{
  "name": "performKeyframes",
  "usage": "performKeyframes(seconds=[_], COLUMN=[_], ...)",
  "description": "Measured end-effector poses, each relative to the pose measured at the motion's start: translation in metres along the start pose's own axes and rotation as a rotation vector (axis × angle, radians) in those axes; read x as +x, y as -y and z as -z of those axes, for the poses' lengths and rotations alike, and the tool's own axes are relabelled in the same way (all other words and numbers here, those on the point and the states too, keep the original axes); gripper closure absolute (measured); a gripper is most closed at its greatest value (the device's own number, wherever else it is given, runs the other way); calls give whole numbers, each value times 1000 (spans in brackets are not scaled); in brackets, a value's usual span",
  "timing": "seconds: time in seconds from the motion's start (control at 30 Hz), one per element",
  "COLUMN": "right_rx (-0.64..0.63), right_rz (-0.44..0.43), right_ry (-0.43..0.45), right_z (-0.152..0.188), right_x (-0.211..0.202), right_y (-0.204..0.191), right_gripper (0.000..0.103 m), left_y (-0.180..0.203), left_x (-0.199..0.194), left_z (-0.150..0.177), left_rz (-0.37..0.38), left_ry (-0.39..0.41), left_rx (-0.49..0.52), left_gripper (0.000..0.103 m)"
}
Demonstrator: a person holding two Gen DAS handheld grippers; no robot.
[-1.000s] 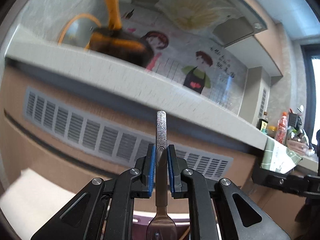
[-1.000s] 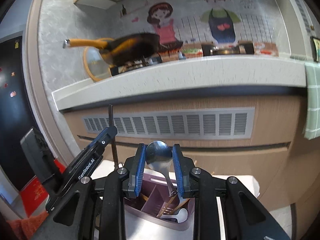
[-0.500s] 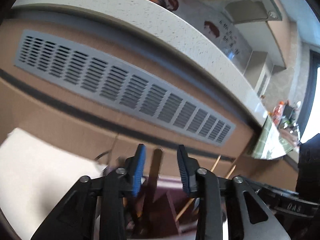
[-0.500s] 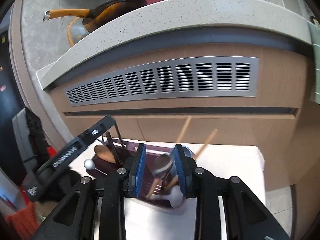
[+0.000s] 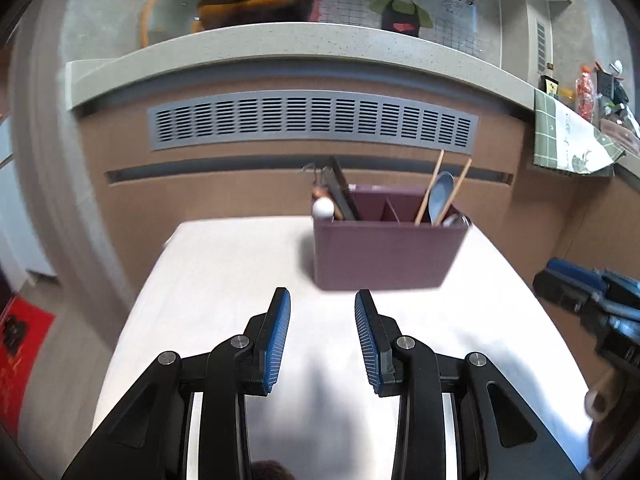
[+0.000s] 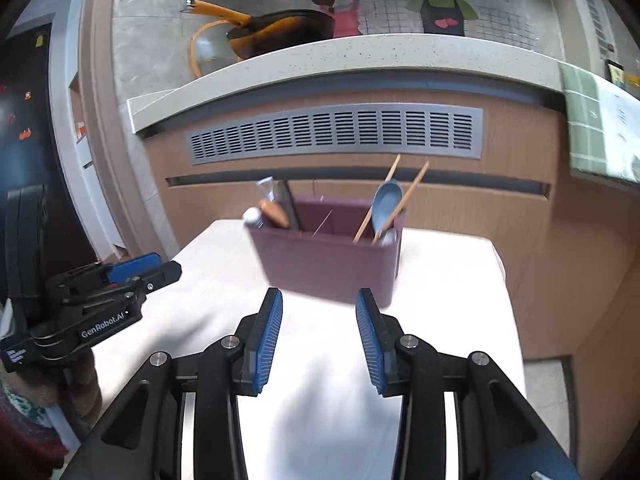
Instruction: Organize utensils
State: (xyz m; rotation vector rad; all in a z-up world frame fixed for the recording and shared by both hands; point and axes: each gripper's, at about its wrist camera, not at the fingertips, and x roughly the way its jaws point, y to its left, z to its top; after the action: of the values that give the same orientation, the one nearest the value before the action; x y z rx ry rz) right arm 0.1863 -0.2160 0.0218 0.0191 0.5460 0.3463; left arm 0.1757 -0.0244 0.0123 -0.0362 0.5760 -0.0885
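Observation:
A purple utensil holder (image 5: 388, 256) stands on the white table (image 5: 224, 272); it also shows in the right wrist view (image 6: 328, 268). Its right compartment holds a metal spoon (image 5: 440, 198) and wooden chopsticks (image 5: 430, 188). Its left compartment holds dark-handled utensils (image 5: 340, 194). My left gripper (image 5: 322, 338) is open and empty, pulled back in front of the holder. My right gripper (image 6: 319, 336) is open and empty, also in front of the holder. Each gripper shows in the other's view, the right gripper (image 5: 580, 292) and the left gripper (image 6: 120, 276).
A brown cabinet with a grey vent (image 5: 312, 124) stands right behind the table. Above it a counter (image 5: 280, 48) carries an orange-handled pan (image 5: 248, 0). A green cloth (image 5: 568, 140) hangs at the right. The floor drops off at the table's left edge.
Both grippers let go of their spoons into the holder, opened wide and drew back and down from above the holder to in front of it.

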Motion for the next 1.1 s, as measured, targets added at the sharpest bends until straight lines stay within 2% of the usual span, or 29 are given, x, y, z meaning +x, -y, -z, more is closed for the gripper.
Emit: performKeyframes(seconds=[0.13, 0.27, 1.1], right_rx=[9, 30, 23], right_rz=[41, 65, 85], right_ry=[2, -2, 11], right_z=[34, 49, 53], right_x=[-18, -29, -41], right_y=[-12, -14, -20], right_gripper=[67, 67, 67], left_y=[7, 14, 19], left_x=[-33, -53, -48], left_z=[20, 31, 37], left_rz=[3, -18, 20], left_ry=[20, 48, -23], left_rx=[8, 32, 35], left_gripper=[68, 68, 68])
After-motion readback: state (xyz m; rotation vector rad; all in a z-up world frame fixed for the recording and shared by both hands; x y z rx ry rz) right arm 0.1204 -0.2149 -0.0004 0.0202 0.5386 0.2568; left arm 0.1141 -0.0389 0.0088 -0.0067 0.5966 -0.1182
